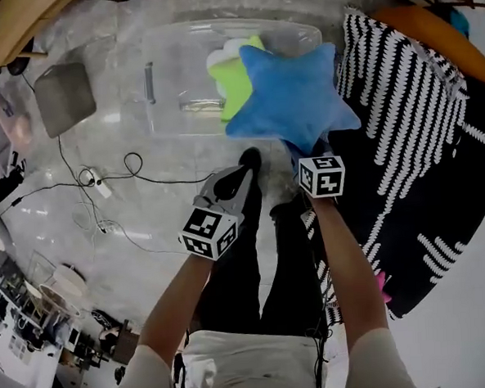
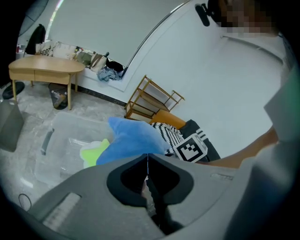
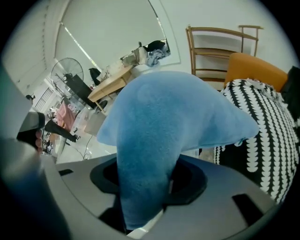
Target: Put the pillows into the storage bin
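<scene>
the blue star pillow (image 1: 289,92) is hanging over the near right corner of the storage bin (image 1: 160,55), and it is covering a part of the bin's rim and of what is lying inside. one point of the star is going down between the jaws of the right tool (image 3: 150,187), and the jaws are pressing on this point from both sides, so the right tool is holding the blue pillow. whether the pillow is touching the bin i cannot tell.

inside the clear bin a green star pillow (image 1: 234,87) is lying at the right side, partly under the blue one, and a white pillow (image 1: 222,57) is showing just beyond it, toward the far wall. the left part of the bin is showing only its clear bottom.

the left tool (image 2: 147,164) is staying nearer to the person, to the left of the right tool and apart from the bin. its jaws are standing together and nothing is between them.

the bin is standing on a pale floor (image 1: 125,155). to the right of the bin a black and white patterned rug (image 1: 419,137) is lying. to the left of the bin a grey square pad (image 1: 63,95) is lying, and nearer, a thin black cable (image 1: 110,177) is curling over the floor.
</scene>
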`<state>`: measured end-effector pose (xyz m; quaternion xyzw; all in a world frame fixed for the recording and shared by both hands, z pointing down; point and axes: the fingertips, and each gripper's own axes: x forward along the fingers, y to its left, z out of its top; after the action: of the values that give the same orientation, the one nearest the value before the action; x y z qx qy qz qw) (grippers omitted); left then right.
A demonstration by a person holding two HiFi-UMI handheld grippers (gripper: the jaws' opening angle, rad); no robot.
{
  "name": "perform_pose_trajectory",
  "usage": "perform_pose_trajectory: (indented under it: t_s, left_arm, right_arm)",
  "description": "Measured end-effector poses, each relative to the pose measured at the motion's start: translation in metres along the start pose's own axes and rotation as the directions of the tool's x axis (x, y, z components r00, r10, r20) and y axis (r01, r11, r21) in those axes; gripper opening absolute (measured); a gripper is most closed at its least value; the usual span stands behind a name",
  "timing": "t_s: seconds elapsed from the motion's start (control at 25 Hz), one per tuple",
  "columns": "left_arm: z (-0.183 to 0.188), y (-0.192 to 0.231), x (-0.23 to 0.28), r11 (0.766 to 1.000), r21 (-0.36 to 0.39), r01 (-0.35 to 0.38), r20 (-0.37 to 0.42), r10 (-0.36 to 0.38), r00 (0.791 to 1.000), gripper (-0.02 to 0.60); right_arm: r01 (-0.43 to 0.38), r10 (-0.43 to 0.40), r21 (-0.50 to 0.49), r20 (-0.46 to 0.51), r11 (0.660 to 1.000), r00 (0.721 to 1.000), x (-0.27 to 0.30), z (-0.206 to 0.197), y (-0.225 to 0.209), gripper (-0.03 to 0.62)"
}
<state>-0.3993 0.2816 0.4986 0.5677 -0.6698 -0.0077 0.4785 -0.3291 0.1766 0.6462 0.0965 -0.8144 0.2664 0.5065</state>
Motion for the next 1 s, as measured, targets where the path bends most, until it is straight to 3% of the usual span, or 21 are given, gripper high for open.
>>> perform_pose_trajectory:
  t_s: [0.44, 0.72, 0.88, 1.0]
  left_arm:
    - [-0.014, 0.069, -0.035, 0.985, -0.141, -0.097, 0.069, 0.108, 0.992, 0.018]
    - [-0.026, 0.094, -0.052, 0.974, -0.193, -0.122, 0.079, 0.139, 0.987, 0.018]
    - [-0.025, 0.109, -0.06, 0.969, -0.207, -0.135, 0.089, 0.157, 0.984, 0.018]
    - [-0.022, 0.118, -0.064, 0.967, -0.211, -0.144, 0.093, 0.167, 0.982, 0.018]
  right_arm:
    - [-0.068, 0.044, -0.16, -0.153, 0.985, 0.987, 0.082, 0.007, 0.069, 0.232]
    - [-0.115, 0.085, -0.189, -0.161, 0.975, 0.983, 0.117, 0.025, 0.109, 0.249]
    - [-0.149, 0.128, -0.197, -0.117, 0.969, 0.985, 0.132, 0.04, 0.134, 0.402]
    - [-0.169, 0.136, -0.257, -0.14, 0.951, 0.981, 0.137, 0.04, 0.146, 0.427]
